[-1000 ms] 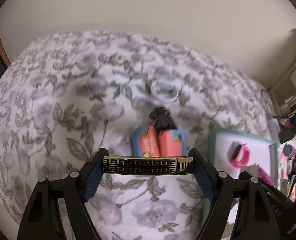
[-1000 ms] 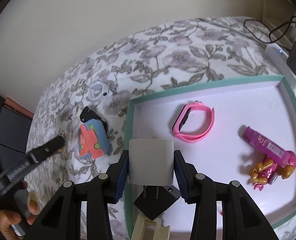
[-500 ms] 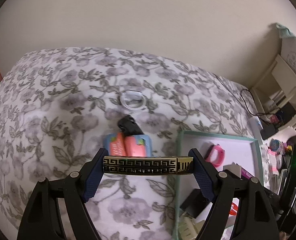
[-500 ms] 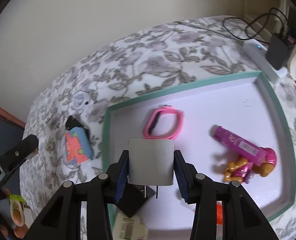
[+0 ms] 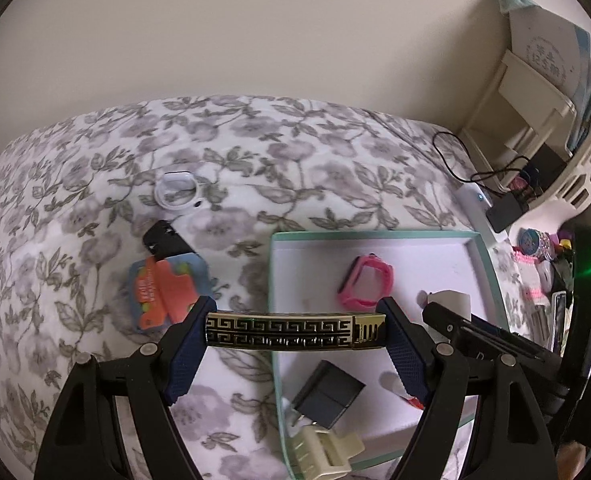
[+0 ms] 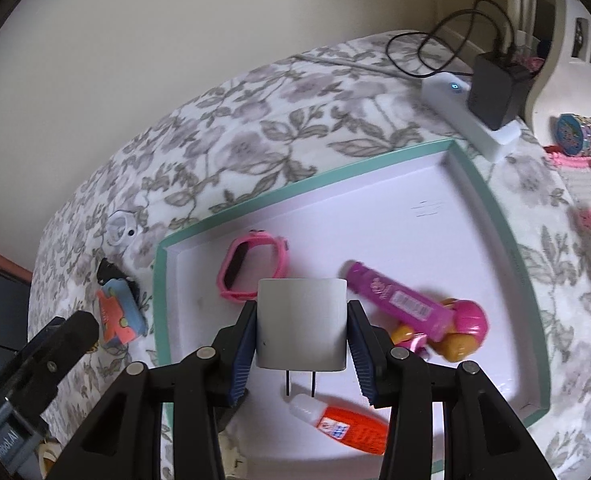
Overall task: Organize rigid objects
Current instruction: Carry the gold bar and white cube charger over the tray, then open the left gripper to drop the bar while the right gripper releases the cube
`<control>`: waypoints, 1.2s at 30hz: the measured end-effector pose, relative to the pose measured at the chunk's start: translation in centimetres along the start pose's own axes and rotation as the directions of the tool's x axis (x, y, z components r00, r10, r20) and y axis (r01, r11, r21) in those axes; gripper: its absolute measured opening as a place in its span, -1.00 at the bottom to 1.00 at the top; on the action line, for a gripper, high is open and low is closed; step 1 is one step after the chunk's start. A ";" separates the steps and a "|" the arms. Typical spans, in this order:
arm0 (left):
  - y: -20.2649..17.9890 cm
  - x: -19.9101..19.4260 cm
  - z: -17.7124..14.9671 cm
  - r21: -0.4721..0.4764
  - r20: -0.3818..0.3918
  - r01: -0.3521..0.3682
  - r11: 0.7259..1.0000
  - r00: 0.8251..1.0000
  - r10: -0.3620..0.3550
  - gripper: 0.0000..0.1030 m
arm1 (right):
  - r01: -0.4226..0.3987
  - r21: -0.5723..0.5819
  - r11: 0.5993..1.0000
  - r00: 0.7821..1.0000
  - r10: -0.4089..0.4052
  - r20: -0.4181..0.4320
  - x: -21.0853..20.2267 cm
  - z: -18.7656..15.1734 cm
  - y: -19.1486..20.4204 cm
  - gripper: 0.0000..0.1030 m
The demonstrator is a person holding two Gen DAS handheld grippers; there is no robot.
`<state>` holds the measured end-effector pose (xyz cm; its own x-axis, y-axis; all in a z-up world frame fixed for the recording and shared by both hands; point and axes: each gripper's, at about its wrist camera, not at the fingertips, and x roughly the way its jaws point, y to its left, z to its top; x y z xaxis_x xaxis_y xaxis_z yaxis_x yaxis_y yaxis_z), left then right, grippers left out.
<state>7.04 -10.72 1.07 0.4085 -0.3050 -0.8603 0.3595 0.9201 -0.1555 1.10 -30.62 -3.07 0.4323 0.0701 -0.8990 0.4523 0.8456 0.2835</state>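
Tray, teal rim, on floral bed: holds pink watch, pink tube, glue. Black cube and cream clip seen in left view only. Left gripper clamps patterned bar over tray's near-left edge; right gripper clamps white charger above tray.

Soft dim light, fisheye-bent edges, slight blur
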 end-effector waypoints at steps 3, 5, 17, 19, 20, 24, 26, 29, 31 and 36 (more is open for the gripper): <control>-0.9 0.2 -0.2 0.011 -0.007 0.010 1.000 1.000 -0.010 0.60 | 0.008 0.017 1.000 1.000 -0.008 0.010 -0.4 0.2 -1.0 -0.11; -1.6 0.6 -0.4 0.029 -0.014 0.012 1.000 1.000 -0.011 0.60 | 0.013 0.026 1.000 1.000 -0.013 0.015 -0.7 0.3 -1.6 -0.11; -4.7 2.6 -1.3 0.095 -0.047 0.006 0.995 0.999 -0.002 0.60 | 0.024 0.094 0.995 0.999 -0.027 0.028 -1.3 0.7 -4.8 -0.11; -5.0 3.0 -1.4 0.105 -0.054 0.004 0.994 0.999 0.002 0.60 | 0.029 0.094 0.995 0.999 -0.032 0.026 -1.3 0.7 -5.0 -0.11; -5.2 3.2 -1.5 0.111 -0.059 0.002 0.994 0.998 0.004 0.60 | 0.030 0.092 0.995 0.999 -0.032 0.025 -1.2 0.7 -5.0 -0.11; -5.8 4.0 -2.0 0.136 -0.077 -0.006 0.991 0.997 0.017 0.60 | 0.036 0.077 0.996 0.999 -0.037 0.019 -1.0 0.7 -4.7 -0.10; -6.0 4.6 -2.3 0.153 -0.089 -0.016 0.988 0.996 0.030 0.60 | 0.037 0.060 0.997 0.999 -0.038 0.013 -0.9 0.6 -4.3 -0.10; -6.2 5.3 -2.8 0.166 -0.111 -0.026 0.986 0.993 0.045 0.60 | 0.039 0.040 0.998 0.999 -0.039 0.005 -0.7 0.5 -3.9 -0.10; -6.2 5.6 -2.9 0.172 -0.117 -0.031 0.985 0.992 0.051 0.60 | 0.041 0.031 0.999 0.999 -0.041 -0.001 -0.5 0.4 -3.7 -0.10; -6.2 5.7 -3.0 0.178 -0.122 -0.039 0.983 0.991 0.062 0.60 | 0.049 0.012 0.999 0.999 -0.049 -0.018 0.0 0.2 -3.4 -0.10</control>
<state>4.62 -17.44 -4.33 0.3246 -0.2155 -0.9210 0.4865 0.8730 -0.0328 -0.26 -33.64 -3.93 0.3959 0.0380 -0.9175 0.4824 0.8415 0.2430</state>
